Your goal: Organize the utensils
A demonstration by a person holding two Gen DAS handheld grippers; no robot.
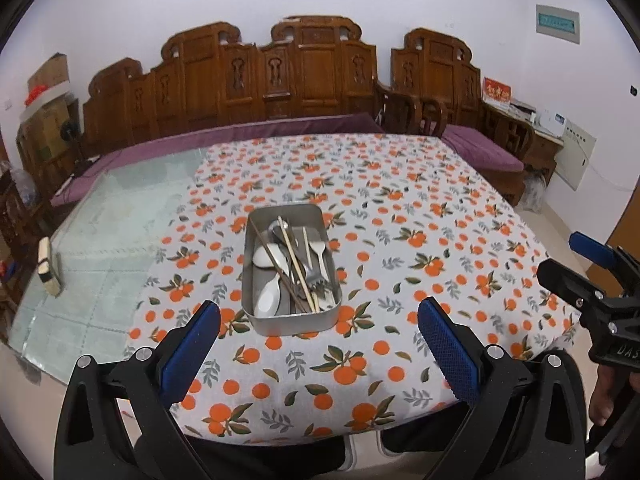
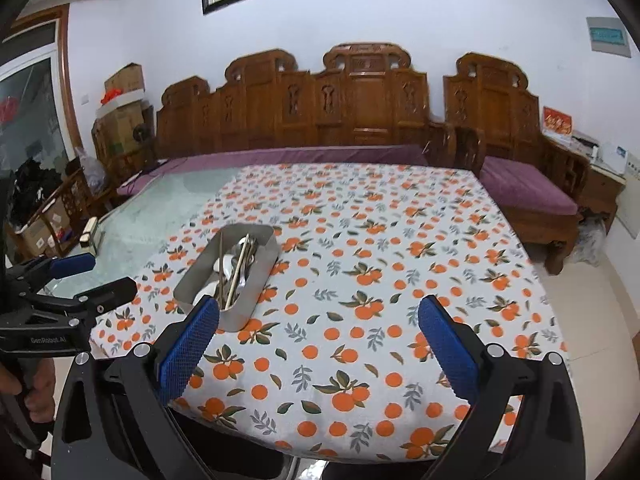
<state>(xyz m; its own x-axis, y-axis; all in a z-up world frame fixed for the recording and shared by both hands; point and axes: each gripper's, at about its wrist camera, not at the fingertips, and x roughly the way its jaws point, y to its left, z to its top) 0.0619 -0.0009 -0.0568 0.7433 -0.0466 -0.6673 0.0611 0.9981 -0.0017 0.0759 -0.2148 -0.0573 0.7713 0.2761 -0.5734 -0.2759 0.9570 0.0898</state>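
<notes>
Both claws, left (image 1: 319, 322) and right (image 2: 319, 322), hung spread and empty; the utensil tray (image 1: 256, 312) sat just ahead of the left, a bench (image 1: 280, 80) beyond.

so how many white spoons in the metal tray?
3 visible in the metal tray: one white spoon at the near left, one mid-left, one on the right side. More may be hidden under the pile.

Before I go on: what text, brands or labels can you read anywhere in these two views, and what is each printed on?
"GenRobot.AI": on the black body of the left gripper, in the right wrist view.
"DAS", cut off: on the black body of the right gripper, in the left wrist view.
Red wall card: gold characters, blurred.
Green-and-white wall plaque: too small to read.
</notes>
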